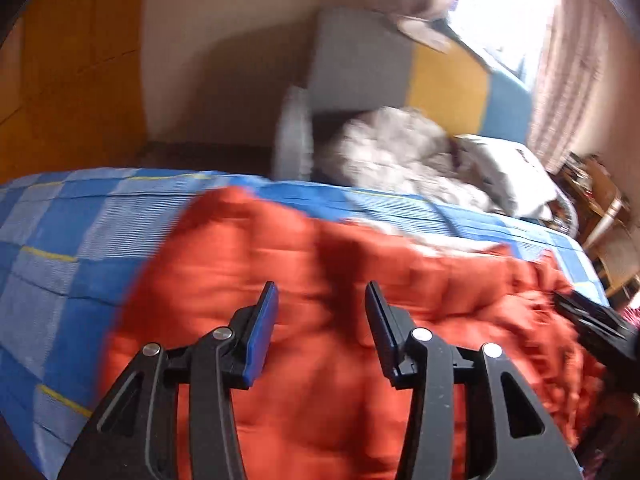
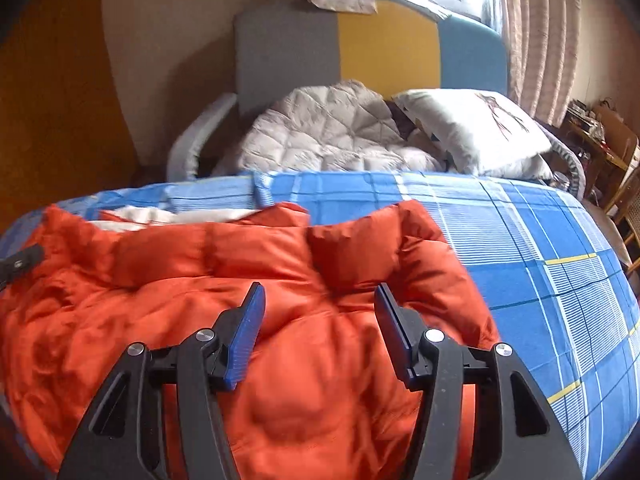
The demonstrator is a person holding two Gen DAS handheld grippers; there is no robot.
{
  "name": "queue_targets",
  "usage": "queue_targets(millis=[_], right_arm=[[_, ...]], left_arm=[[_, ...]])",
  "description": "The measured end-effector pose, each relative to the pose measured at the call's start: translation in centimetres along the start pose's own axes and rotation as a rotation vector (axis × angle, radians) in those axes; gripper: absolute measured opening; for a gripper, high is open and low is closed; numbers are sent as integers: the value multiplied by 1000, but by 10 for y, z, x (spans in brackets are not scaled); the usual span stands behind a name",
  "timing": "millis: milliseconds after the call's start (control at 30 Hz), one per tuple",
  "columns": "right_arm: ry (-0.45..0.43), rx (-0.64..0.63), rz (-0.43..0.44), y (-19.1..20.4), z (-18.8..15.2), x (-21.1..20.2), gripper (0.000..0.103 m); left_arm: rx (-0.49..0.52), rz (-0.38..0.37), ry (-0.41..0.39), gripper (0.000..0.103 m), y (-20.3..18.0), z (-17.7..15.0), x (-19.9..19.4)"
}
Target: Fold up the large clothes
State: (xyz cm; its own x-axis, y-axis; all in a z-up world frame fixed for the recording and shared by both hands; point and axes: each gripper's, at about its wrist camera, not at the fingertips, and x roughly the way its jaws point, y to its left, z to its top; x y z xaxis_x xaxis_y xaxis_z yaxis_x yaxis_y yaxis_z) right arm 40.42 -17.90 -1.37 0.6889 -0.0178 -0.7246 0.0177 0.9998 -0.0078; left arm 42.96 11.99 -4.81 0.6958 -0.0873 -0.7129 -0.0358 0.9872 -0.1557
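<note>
An orange puffer jacket (image 1: 320,280) lies rumpled on a bed with a blue checked sheet (image 1: 72,232). My left gripper (image 1: 320,300) hovers over the jacket, open, with nothing between its blue pads; this view is blurred. In the right wrist view the jacket (image 2: 240,272) shows its collar at the far edge and a strip of white lining (image 2: 160,216). My right gripper (image 2: 320,296) is also open above the jacket's right part, holding nothing. Each gripper shows in the other's view: the right one (image 1: 596,328) at the right edge, the left one (image 2: 20,264) at the left edge.
At the head of the bed lie a grey quilted blanket (image 2: 328,132) and a white pillow (image 2: 476,128), against a grey, yellow and blue headboard (image 2: 384,44). Curtains (image 2: 536,36) and wooden furniture (image 2: 612,148) stand to the right. Bare sheet (image 2: 560,280) lies right of the jacket.
</note>
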Motion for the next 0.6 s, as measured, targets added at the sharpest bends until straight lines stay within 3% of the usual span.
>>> queue_targets(millis=[167, 267, 600], right_arm=[[-34, -58, 94, 41, -14, -24, 56], [-26, -107, 115, 63, -22, -23, 56], [59, -157, 40, 76, -42, 12, 57]], left_arm=[[-12, 82, 41, 42, 45, -14, 15], [-19, 83, 41, 42, 56, -26, 23], [-26, 77, 7, 42, 58, -44, 35]])
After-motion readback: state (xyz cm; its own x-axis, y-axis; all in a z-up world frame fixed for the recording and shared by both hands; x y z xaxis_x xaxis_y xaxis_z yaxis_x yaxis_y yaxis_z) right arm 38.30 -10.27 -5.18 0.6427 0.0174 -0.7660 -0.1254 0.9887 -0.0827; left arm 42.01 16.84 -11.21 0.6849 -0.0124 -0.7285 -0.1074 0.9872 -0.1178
